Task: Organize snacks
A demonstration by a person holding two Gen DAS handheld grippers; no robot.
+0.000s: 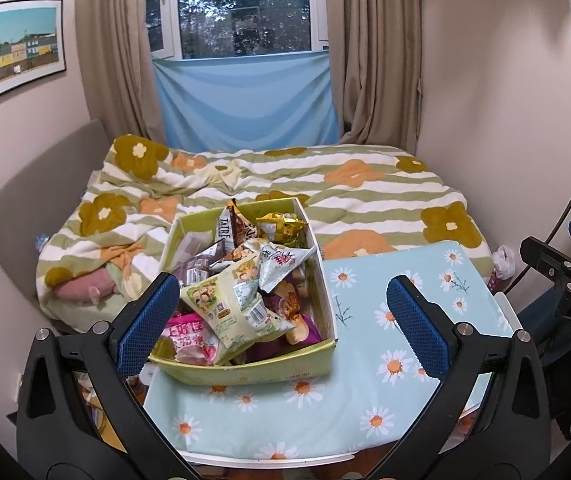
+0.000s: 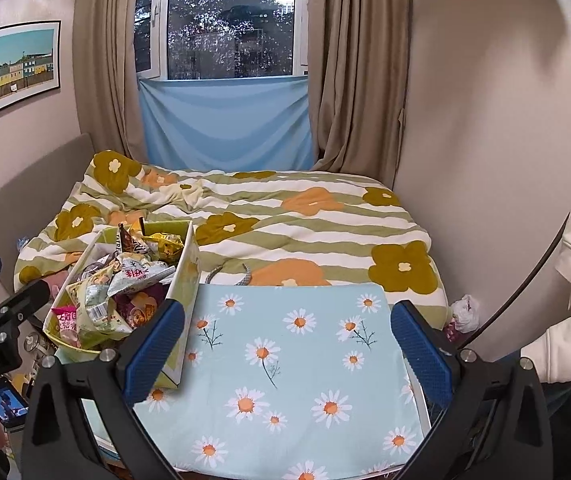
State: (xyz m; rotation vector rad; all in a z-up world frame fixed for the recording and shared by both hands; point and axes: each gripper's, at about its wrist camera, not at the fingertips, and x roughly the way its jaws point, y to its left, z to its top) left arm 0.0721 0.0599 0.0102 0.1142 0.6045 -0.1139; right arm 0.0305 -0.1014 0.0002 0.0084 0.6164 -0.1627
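While both jaw pairs stand spread wide and empty, the left gripper (image 1: pixel 283 322) hovers near the open yellow-green cardboard box (image 1: pixel 245 372) heaped with foil and plastic snack packets (image 1: pixel 225 300). Box sits on the left of the daisy-print blue cloth (image 2: pixel 297 360); the right gripper (image 2: pixel 289 348) hangs over bare cloth.

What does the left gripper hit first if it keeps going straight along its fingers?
Probably the snack packets heaped in the open yellow-green cardboard box; the pale green packet lies nearest. The left gripper is open and empty; depth is uncertain.
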